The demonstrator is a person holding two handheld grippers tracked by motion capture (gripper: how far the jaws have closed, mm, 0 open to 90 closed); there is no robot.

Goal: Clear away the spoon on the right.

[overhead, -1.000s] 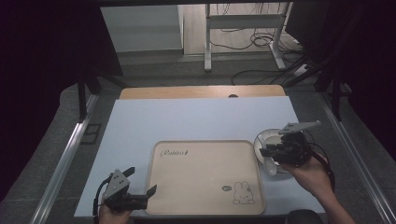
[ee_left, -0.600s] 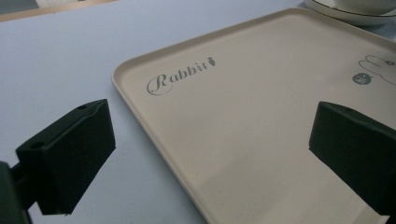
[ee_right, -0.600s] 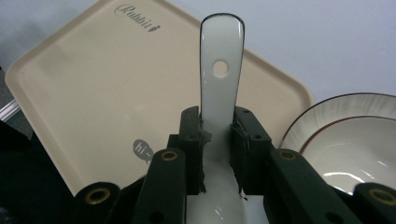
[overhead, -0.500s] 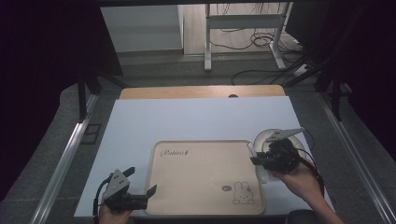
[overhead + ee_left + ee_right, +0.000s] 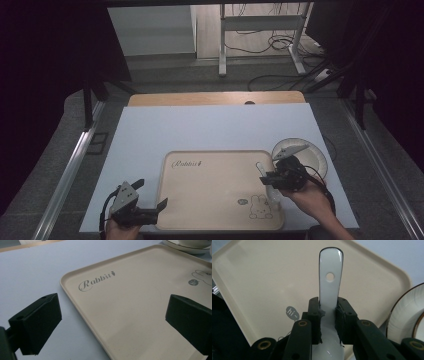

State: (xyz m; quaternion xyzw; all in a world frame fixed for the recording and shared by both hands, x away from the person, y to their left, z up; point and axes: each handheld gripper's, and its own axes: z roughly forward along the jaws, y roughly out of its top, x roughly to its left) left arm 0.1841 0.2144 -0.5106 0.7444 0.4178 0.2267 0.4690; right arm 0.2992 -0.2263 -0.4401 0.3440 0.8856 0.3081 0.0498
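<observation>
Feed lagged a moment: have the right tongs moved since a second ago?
Yes. The right tongs have moved from over the plate leftward over the tray, shut on the spoon.

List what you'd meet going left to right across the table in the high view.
Left gripper with its jaws apart → beige rectangular tray with rabbit print → right gripper shut on a white ceramic spoon → white round plate with dark rim.

A pale blue-white table (image 5: 200, 130) carries a beige tray (image 5: 215, 195) printed with a rabbit, near its front edge. Just beside the tray's right side sits a white plate (image 5: 312, 155).
</observation>
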